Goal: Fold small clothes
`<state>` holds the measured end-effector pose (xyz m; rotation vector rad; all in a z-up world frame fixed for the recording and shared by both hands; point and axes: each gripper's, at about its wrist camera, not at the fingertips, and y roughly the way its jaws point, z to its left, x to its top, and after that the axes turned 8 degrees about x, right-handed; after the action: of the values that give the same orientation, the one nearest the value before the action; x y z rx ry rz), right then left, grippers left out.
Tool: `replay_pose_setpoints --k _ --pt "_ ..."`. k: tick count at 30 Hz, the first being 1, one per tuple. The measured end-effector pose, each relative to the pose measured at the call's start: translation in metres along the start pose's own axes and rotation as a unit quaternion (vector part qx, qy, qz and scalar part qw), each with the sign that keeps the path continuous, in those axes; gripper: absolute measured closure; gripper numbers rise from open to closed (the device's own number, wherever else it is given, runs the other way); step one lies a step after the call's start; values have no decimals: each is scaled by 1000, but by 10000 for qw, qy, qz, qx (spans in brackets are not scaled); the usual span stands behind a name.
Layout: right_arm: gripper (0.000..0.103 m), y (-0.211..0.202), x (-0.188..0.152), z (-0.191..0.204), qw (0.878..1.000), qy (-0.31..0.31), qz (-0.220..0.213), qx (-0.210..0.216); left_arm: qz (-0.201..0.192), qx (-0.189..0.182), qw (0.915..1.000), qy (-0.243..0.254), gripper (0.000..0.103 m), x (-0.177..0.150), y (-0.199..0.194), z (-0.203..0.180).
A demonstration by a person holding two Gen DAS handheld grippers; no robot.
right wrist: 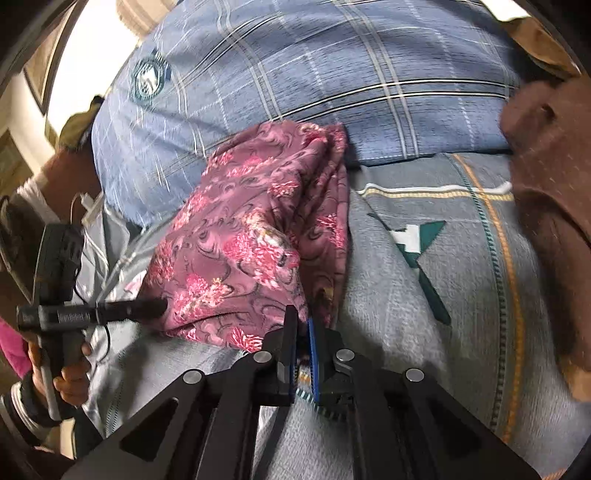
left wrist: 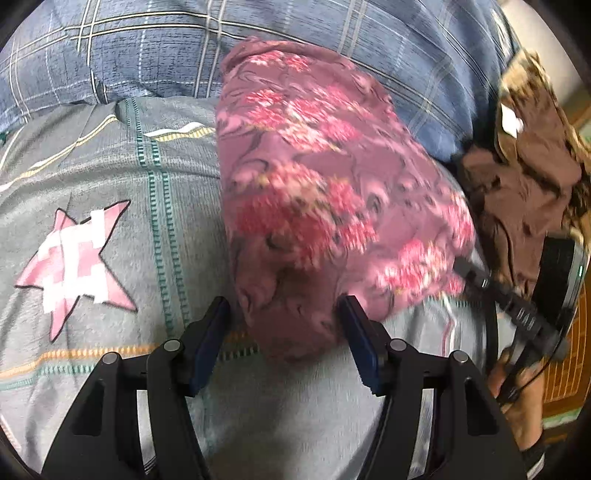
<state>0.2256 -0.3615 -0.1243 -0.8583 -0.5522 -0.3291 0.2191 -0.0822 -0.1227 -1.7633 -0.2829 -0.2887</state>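
A pink floral garment [left wrist: 325, 177] [right wrist: 240, 236] lies folded in a bundle on the grey bedsheet [left wrist: 110, 177]. My left gripper [left wrist: 284, 306] stands open, its blue pads on either side of the bundle's near end and a thin gap at the left pad. In the right wrist view the left gripper [right wrist: 159, 308] meets the garment's left edge. My right gripper [right wrist: 301, 321] has its jaws nearly together on the garment's lower right corner. From the left wrist view the right gripper [left wrist: 461, 266] touches the bundle's right edge.
A blue plaid quilt [left wrist: 332, 26] [right wrist: 332, 74] is heaped behind the garment. A brown patterned garment [left wrist: 517, 184] [right wrist: 546, 155] lies to the right. The sheet has a pink star [left wrist: 74, 258] and a green star [right wrist: 417, 236]. A hand [right wrist: 70, 373] holds the left gripper's handle.
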Motion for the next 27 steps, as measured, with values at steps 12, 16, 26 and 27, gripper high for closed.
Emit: replay_pose_setpoints --k 12,16,26,27 --pt "82 28 68 66 9968 -515 -610 80 -536 -214 9959 -692 42 60 -15 5" --pt "87 61 61 42 9982 -374 -283 -365 -716 132 9962 -475 42 57 -4 3" --pt "93 57 58 13 9995 98 -273 -81 -477 -82 9972 -567 28 51 14 19" --pt "88 53 61 12 9992 223 -311 63 -434 -208 9968 -645 29 53 6 23"
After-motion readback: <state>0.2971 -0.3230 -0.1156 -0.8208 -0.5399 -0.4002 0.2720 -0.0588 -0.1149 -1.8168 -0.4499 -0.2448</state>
